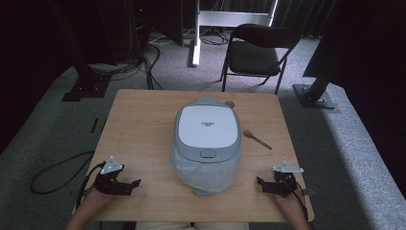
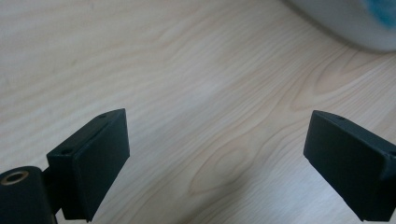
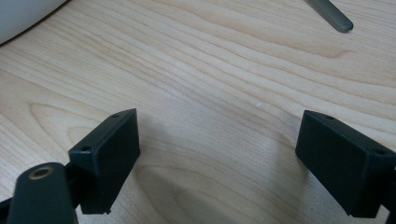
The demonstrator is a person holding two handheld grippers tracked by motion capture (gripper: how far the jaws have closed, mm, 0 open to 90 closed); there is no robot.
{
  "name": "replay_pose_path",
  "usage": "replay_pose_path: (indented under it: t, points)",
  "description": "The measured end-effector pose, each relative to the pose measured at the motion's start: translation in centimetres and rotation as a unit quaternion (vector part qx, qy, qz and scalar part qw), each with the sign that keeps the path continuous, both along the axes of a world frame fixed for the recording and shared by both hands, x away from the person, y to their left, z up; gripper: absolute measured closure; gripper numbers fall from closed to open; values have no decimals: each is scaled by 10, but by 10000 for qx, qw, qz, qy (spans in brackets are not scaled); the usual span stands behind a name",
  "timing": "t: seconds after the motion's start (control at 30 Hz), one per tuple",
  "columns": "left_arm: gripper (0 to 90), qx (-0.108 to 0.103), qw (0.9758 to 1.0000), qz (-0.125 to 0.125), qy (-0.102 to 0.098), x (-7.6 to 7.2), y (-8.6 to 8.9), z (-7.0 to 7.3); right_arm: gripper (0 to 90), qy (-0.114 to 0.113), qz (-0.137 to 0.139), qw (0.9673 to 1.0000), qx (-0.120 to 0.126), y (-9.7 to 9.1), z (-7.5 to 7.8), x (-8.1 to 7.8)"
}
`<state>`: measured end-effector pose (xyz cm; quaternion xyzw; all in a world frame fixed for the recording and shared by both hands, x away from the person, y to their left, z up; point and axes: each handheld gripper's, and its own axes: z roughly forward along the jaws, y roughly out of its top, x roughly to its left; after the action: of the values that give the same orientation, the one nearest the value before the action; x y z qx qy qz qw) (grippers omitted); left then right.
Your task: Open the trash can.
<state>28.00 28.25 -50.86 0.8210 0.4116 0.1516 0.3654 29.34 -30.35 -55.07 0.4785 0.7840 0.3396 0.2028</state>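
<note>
We see a wooden tabletop with a grey-and-white rice cooker at its middle, lid closed, its near end reaching toward the near edge. To the right of the rice cooker, a little apart from it, lies a spoon with its handle pointing right and near. We hold the left hand-held gripper at the near left corner of the tabletop, well apart from the rice cooker, with its jaws spread wide and nothing between them; in the left gripper view its own jaws frame bare wood, and a pale edge of the rice cooker appears at the far right. We hold the right hand-held gripper at the near right corner, likewise spread wide and holding nothing; in the right gripper view the spoon handle tip lies at the far right and a white edge of the rice cooker at the far left. A folding chair stands on the floor beyond the far edge of the tabletop.
</note>
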Motion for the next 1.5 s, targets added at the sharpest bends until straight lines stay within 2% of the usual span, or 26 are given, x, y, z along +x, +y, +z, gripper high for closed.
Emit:
replay_pose_path:
  t: [0.27,0.33,0.47,0.5,0.53,0.7,0.77,0.9,1.2,1.5]
  points:
    - [70,88,9987,-388,-311,-8,-24,32,130,2,-4,10000,1,0,0,0]
    - [70,112,9985,-415,-352,-9,-26,35,130,1,-4,10000,2,0,0,0]
    - [70,69,9963,-689,-511,-16,-40,55,130,1,-7,10000,3,0,0,0]
    - [70,69,9963,-689,-511,-16,-40,55,130,1,-7,10000,3,0,0,0]
    - [70,83,9954,-740,-596,-17,-45,61,130,-2,-6,10000,2,0,0,0]
    - [70,-17,9938,-889,-664,-19,-53,73,130,-1,-4,10000,-2,0,0,0]
    - [70,-99,9919,-1022,-751,-20,-59,84,131,-6,-14,10000,7,0,0,0]
    - [70,-197,9902,-1102,-829,-20,-63,94,131,-6,-9,10000,1,0,0,0]
    - [71,-439,9847,-1308,-1061,-18,-72,124,132,-6,-15,10000,4,0,0,0]
    - [71,-664,9769,-1587,-1270,-20,-86,149,133,-8,-20,10000,5,0,0,0]
